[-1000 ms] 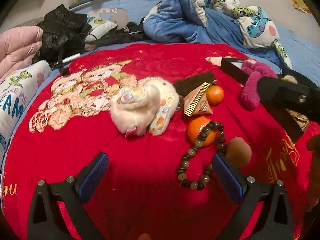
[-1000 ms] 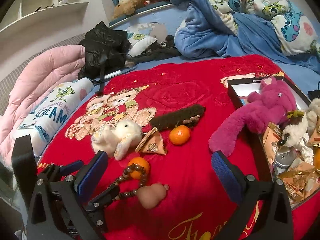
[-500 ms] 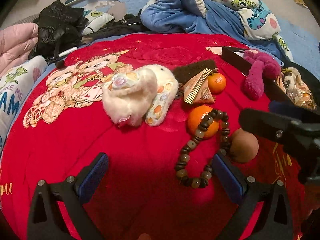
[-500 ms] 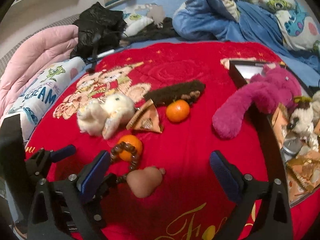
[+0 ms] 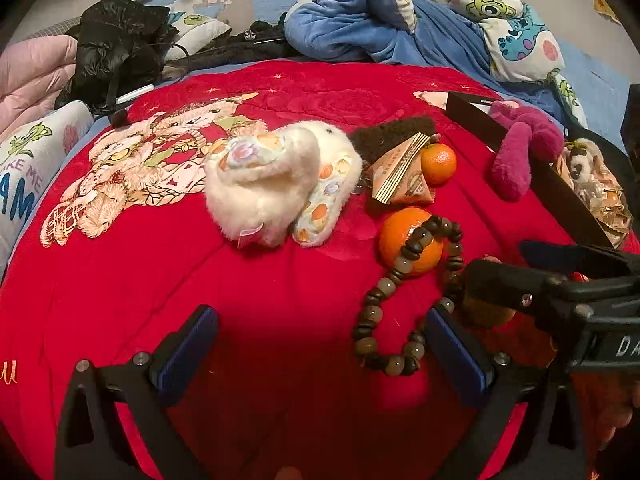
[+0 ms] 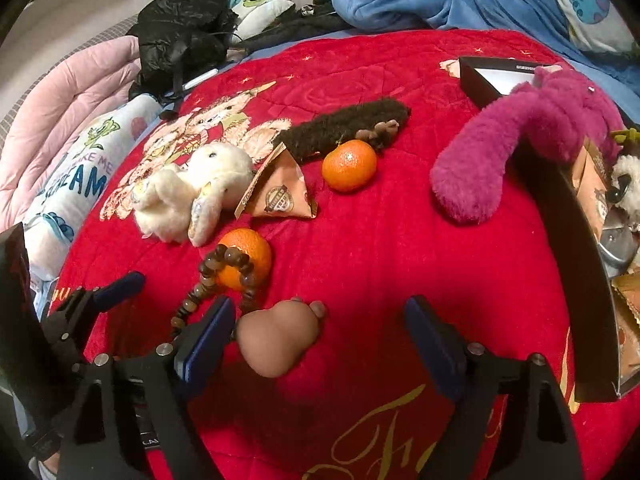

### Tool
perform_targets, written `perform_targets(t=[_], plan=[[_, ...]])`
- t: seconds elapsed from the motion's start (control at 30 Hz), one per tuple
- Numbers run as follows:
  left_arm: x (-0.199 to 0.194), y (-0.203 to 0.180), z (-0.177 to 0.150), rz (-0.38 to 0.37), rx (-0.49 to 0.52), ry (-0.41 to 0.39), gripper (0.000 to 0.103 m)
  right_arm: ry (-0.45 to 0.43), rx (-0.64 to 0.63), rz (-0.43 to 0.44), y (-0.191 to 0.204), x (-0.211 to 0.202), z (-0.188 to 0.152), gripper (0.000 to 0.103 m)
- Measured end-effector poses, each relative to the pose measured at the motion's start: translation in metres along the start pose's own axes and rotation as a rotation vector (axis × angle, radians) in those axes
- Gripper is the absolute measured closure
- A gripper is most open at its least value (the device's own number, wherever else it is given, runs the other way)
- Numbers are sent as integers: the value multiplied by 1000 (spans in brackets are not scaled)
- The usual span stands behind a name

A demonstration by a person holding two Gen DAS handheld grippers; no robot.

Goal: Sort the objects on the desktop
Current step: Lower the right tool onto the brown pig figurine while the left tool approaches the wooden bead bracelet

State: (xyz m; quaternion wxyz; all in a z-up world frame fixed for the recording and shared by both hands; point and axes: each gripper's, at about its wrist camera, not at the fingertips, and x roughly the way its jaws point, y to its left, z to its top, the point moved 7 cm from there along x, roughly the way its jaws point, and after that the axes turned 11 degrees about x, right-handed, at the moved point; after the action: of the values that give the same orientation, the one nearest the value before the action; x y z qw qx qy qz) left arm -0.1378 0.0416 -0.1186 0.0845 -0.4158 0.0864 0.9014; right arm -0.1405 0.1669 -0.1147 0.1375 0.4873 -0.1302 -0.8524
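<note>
The right gripper (image 6: 316, 344) hovers with jaws apart around the tan gourd (image 6: 276, 340), ready to close and carry it to the black tray (image 6: 572, 264) at right, while the left gripper (image 5: 320, 352), jaws apart and empty, sits beside the bead bracelet (image 5: 404, 292) looped over an orange (image 5: 412, 240).

Tan pear-shaped gourd (image 5: 486, 312): your right gripper's black arm (image 5: 560, 292) hides most of it.
Black open box (image 6: 576, 240): frame edge crops it.
</note>
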Motion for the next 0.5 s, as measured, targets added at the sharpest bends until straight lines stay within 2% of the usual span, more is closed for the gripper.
perform_targets(t=[0.17,0.27,0.5], plan=[[1,-1,-1,13,3,5,0,5,-60,-68,6,8,-6,14],[2,-1,-1,10,-1,7,0,-3,-62,-79,7,9,-7,16],[2,-1,-1,18,1,8,0,-4,-72,-54,12,6,-9,36]])
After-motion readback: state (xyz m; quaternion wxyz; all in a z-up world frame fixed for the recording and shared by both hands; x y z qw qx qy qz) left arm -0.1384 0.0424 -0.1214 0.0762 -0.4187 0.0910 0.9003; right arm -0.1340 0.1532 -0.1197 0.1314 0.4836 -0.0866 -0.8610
